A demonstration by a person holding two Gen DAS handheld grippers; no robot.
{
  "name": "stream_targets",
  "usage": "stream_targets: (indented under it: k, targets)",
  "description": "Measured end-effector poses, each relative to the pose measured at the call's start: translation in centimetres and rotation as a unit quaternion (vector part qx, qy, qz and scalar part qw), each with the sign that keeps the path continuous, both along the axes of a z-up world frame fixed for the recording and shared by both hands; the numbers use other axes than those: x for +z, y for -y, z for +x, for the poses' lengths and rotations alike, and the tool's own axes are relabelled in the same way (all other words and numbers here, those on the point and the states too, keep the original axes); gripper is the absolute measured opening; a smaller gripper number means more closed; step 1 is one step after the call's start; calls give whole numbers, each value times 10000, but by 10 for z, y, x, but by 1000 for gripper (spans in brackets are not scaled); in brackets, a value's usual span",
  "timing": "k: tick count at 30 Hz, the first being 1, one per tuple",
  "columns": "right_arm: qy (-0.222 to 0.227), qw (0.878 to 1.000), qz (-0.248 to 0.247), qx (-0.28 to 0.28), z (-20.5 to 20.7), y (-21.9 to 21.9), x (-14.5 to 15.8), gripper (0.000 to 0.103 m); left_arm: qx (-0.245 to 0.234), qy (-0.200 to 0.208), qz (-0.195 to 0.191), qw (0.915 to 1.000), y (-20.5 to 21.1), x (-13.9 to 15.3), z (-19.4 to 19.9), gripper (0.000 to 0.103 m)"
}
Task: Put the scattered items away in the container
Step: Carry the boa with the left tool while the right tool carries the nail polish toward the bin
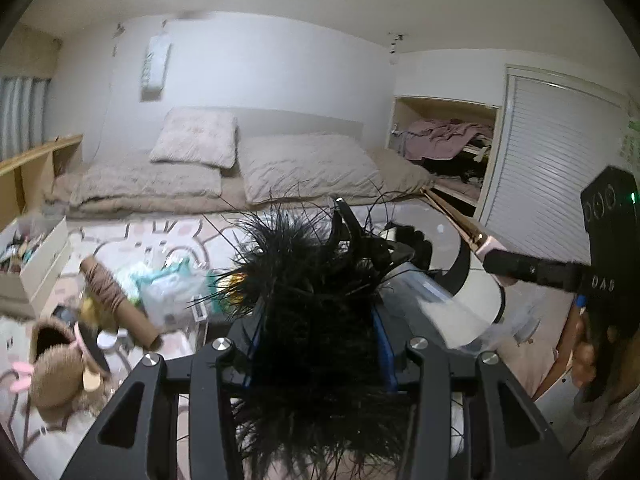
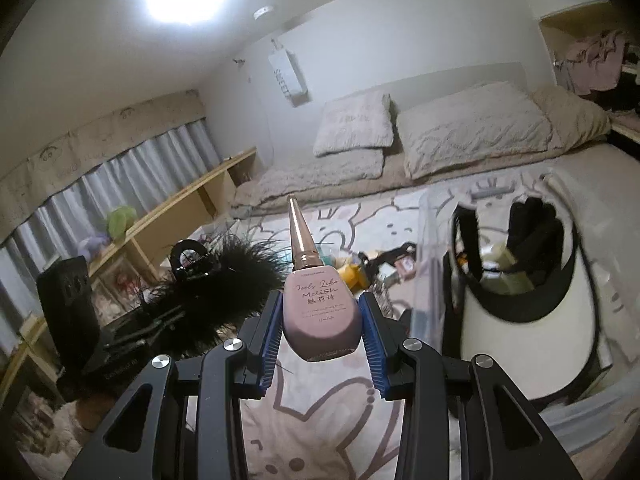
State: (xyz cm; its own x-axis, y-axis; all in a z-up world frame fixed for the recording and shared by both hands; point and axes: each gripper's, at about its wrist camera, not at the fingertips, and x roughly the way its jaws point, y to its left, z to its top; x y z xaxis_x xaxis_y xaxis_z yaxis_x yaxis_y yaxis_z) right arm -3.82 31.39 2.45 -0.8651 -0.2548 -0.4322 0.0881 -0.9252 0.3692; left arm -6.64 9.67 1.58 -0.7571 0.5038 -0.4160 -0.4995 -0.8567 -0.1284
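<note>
While feathers fill the left jaws, right jaws clamp bottle [image 2: 319,320] — upright.

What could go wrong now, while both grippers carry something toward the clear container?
1. The pink bottle is held only at its sides by the right gripper, with its long pointed cap forward; it might slip or pivot.
2. The black feathery hair clip in the left gripper covers much of the left wrist view, so aiming at the clear container could be harder.
3. Its loose feathers may catch on the rim.
</note>
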Motion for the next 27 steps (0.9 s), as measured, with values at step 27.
stream_targets:
  k: [27]
  targets:
    - [1074,9907,642,-527,5,-99,-42,39,-908,-97,300,9954,-130,20,-23,45]
